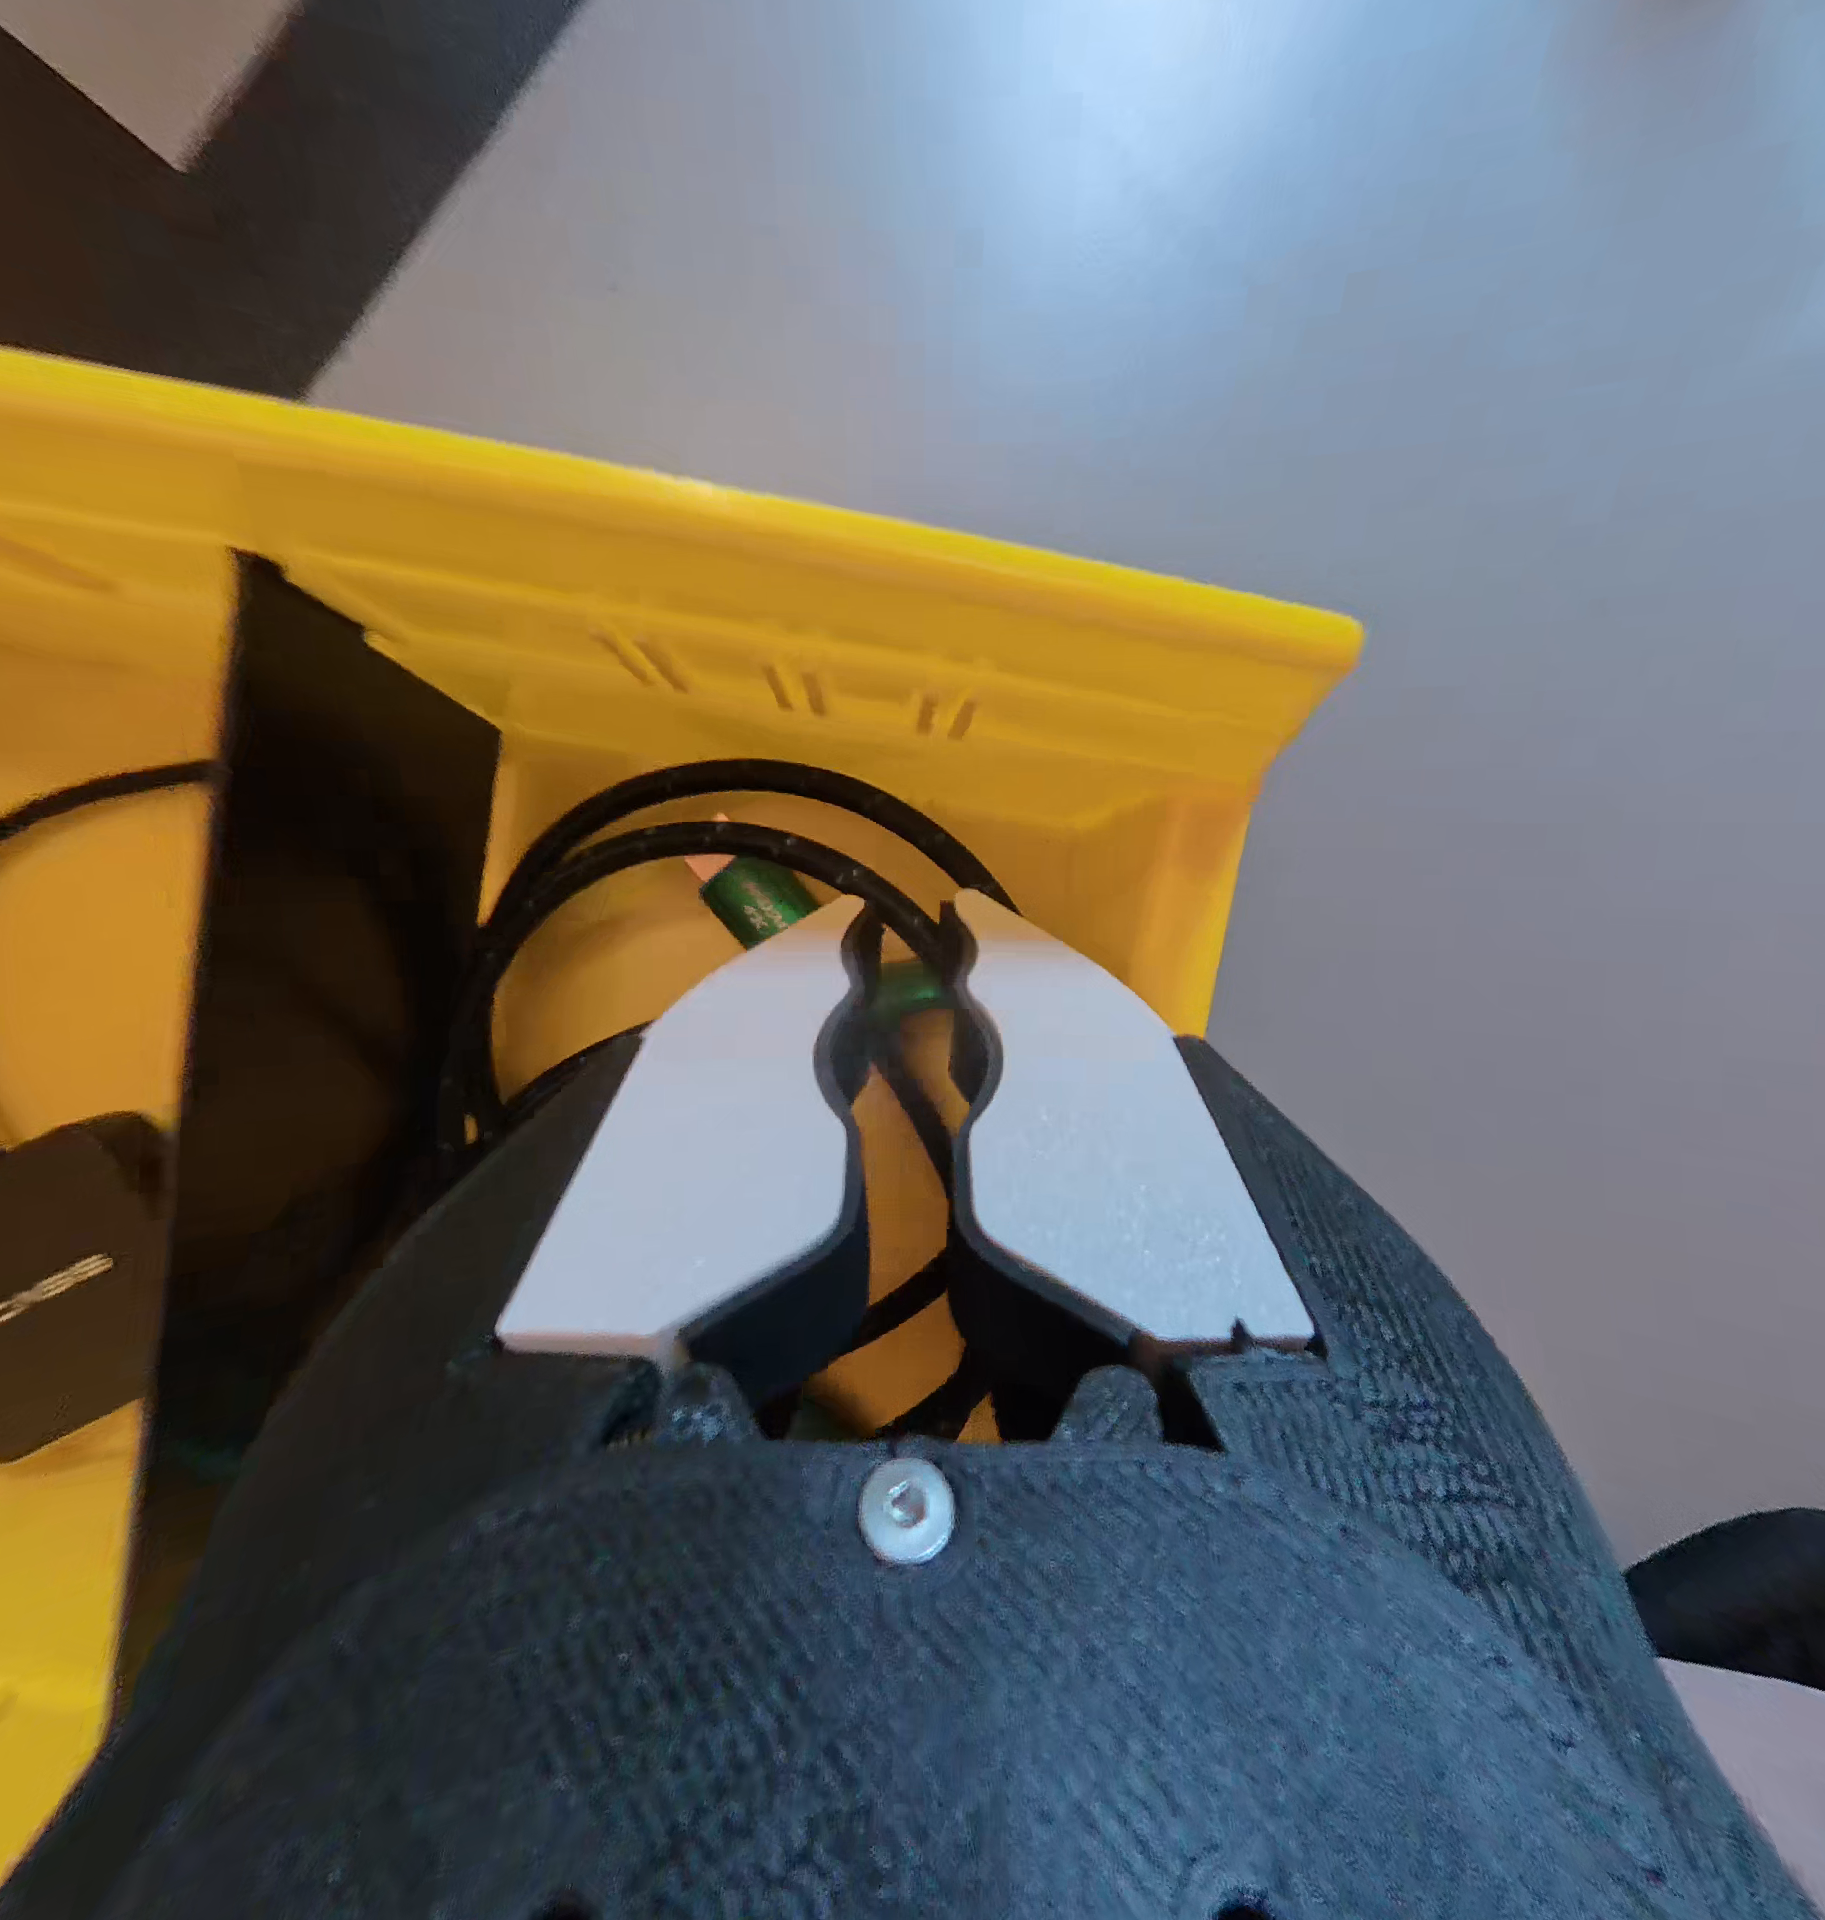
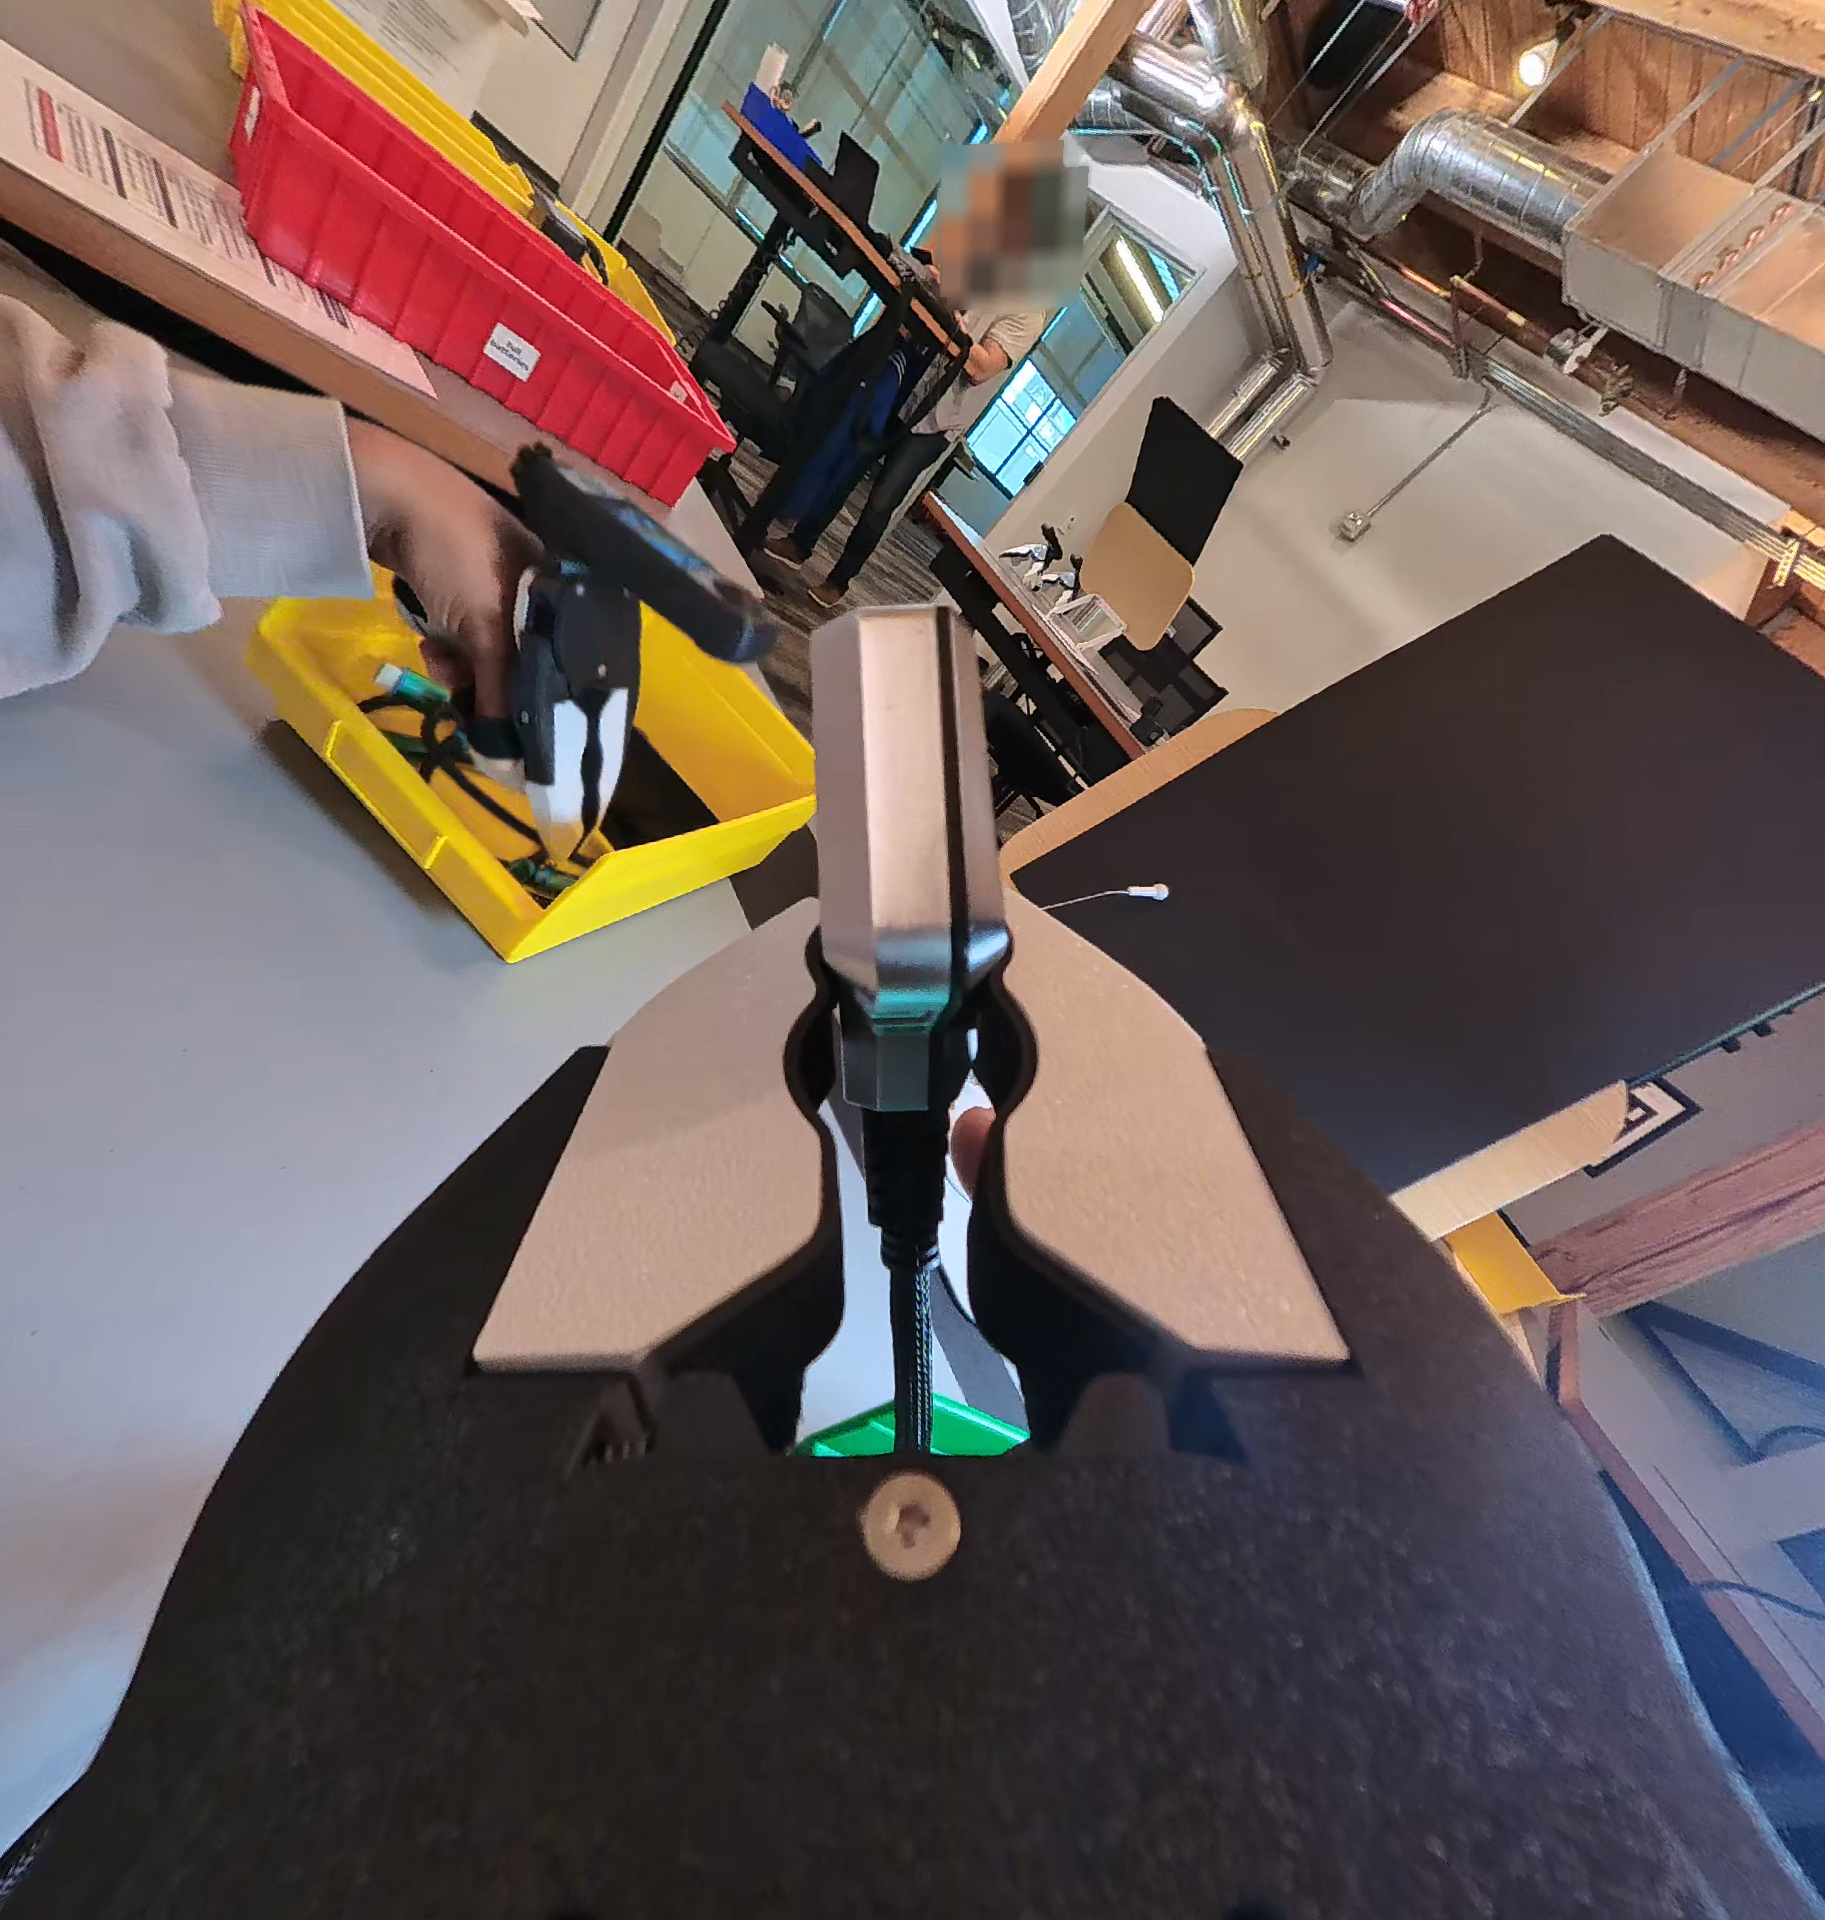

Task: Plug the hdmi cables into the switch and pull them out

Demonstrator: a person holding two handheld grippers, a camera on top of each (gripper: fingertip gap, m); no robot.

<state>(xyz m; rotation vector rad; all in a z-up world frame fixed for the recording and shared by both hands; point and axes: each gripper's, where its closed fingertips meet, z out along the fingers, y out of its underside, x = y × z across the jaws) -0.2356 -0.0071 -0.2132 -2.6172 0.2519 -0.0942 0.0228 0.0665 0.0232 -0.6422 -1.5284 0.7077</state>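
My left gripper (image 1: 908,925) reaches into a yellow bin (image 1: 679,540). Its fingers are closed on a black HDMI cable (image 1: 679,790) near its green plug (image 1: 757,904); more cable loops behind them. In the right wrist view the left gripper (image 2: 575,821) points down into the same bin (image 2: 669,883). My right gripper (image 2: 903,966) is shut on the near end of the grey metal switch (image 2: 892,769) and holds it on end above the table. A grey plug (image 2: 887,1075) with a braided black cable (image 2: 913,1330) sits in the switch's near end.
A black divider (image 1: 336,935) splits the bin, with a black box (image 1: 46,1278) beyond it. A red bin (image 2: 451,260) stands behind on the grey table (image 2: 160,1091), and a black board (image 2: 1459,883) lies to the right. A green object (image 2: 856,1439) lies below the right gripper.
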